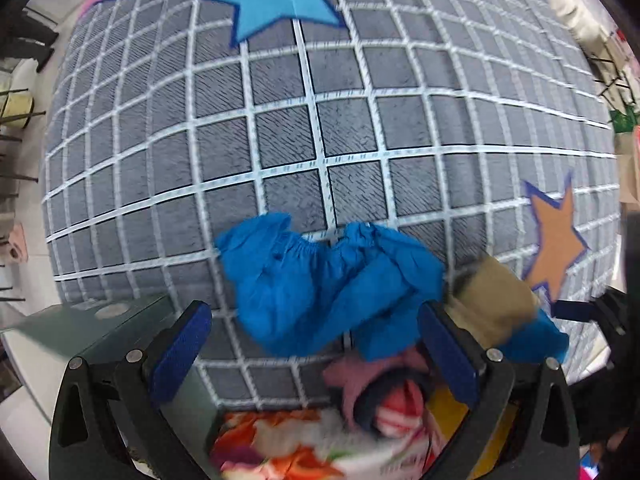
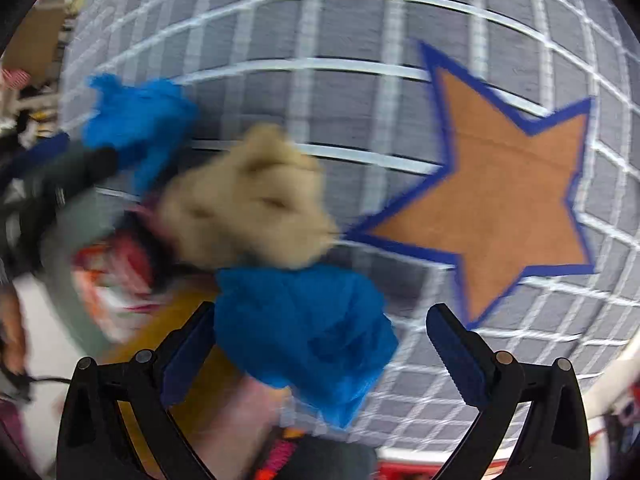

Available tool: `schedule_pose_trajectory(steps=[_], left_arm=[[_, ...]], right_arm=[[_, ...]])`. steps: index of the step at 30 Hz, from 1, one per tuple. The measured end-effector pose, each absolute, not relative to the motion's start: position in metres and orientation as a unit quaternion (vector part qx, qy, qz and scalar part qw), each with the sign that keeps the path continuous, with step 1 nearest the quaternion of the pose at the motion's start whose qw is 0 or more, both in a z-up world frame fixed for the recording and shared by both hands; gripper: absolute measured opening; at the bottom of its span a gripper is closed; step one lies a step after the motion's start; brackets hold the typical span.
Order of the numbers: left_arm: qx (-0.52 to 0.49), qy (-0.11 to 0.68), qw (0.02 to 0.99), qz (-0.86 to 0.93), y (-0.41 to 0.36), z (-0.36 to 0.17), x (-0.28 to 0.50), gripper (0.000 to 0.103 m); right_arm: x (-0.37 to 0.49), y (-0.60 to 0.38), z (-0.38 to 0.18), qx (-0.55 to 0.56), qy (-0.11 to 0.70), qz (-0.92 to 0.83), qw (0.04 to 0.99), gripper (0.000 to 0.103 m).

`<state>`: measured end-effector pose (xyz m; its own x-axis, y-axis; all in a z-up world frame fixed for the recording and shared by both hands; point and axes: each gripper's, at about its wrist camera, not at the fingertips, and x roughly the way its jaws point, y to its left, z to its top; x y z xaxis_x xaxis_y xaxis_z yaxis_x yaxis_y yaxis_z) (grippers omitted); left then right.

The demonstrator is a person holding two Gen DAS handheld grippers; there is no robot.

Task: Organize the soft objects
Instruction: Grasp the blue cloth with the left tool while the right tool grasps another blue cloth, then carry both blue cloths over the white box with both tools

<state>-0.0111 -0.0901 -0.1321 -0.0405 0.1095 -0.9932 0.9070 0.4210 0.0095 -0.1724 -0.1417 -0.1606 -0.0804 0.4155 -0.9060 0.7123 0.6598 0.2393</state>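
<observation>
Both tools point down at a grey mat (image 1: 280, 120) with a white grid, laid on the floor.

My left tool (image 1: 316, 344) is spread wide, nothing pressed between its blue pads (image 1: 182, 350). A crumpled blue shoe cover (image 1: 320, 280) lies on the mat just ahead of it, its lower edge dipping between the fingers, not gripped. A tan plush (image 1: 496, 304) sits just right of the right finger, touching the blue cover's edge. Below and between the fingers is a pile of pink cloth (image 1: 356, 380), a red-and-white striped piece (image 1: 400, 408) and a floral orange fabric (image 1: 280, 448). A blue star (image 1: 280, 0) is marked on the mat far ahead of the tool, an orange star (image 1: 556, 240) off to the right.

My right tool (image 2: 320, 344) is open as wide as it goes, holding nothing. A second bunched blue cover (image 2: 304, 328) lies in the gap, nearer the left pad; blur hides any contact, so I can't tell whether it touches. The tan plush (image 2: 248, 208) is right ahead of that cover, touching it. The other blue cover (image 2: 136, 120) is ahead to the left, with the left tool's dark body (image 2: 60, 172) beside it. The orange star (image 2: 512, 192) is ahead and right. Striped red cloth (image 2: 120, 272) is at left, blurred.
</observation>
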Motion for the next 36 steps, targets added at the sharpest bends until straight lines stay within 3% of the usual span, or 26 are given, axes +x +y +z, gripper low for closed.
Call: schedule_pose_trajectory(steps=[4, 9, 13, 24, 25, 27, 28, 29, 30, 31, 36], left_arm=[[0.409, 0.620, 0.575, -0.344, -0.102, -0.148, -0.015, 0.103], [0.398, 0.626, 0.581, -0.335, -0.107, -0.163, -0.016, 0.103], [0.389, 0.628, 0.582, -0.339, -0.103, -0.170, -0.016, 0.103], [0.370, 0.630, 0.590, -0.345, -0.071, -0.180, -0.011, 0.103], [0.370, 0.631, 0.589, -0.345, -0.070, -0.179, -0.011, 0.100], [0.369, 0.623, 0.593, -0.353, -0.076, -0.169, -0.017, 0.087], [0.369, 0.612, 0.597, -0.365, -0.074, -0.162, -0.021, 0.068], [0.365, 0.609, 0.595, -0.375, -0.075, -0.157, -0.023, 0.038], [0.354, 0.615, 0.588, -0.388, -0.073, -0.153, -0.024, 0.025], [0.335, 0.627, 0.584, -0.393, -0.070, -0.148, -0.022, 0.022], [0.298, 0.596, 0.629, -0.401, -0.048, -0.100, -0.016, 0.021]], right_arm=[[-0.217, -0.172, -0.161, 0.364, 0.711, -0.203, 0.567, 0.103], [-0.260, -0.211, -0.144, 0.411, 0.655, -0.244, 0.586, 0.103], [-0.240, -0.210, -0.132, 0.393, 0.633, -0.239, 0.623, 0.103], [-0.212, -0.172, -0.156, 0.311, 0.666, -0.279, 0.619, 0.103], [-0.211, -0.173, -0.152, 0.311, 0.669, -0.275, 0.616, 0.103], [-0.216, -0.176, -0.149, 0.312, 0.664, -0.280, 0.619, 0.088], [-0.217, -0.177, -0.144, 0.310, 0.658, -0.281, 0.626, 0.080], [-0.216, -0.180, -0.139, 0.308, 0.653, -0.278, 0.633, 0.063], [-0.214, -0.179, -0.133, 0.305, 0.647, -0.271, 0.644, 0.042], [-0.208, -0.179, -0.130, 0.306, 0.645, -0.264, 0.648, 0.037], [-0.212, -0.188, -0.095, 0.348, 0.609, -0.254, 0.666, 0.034]])
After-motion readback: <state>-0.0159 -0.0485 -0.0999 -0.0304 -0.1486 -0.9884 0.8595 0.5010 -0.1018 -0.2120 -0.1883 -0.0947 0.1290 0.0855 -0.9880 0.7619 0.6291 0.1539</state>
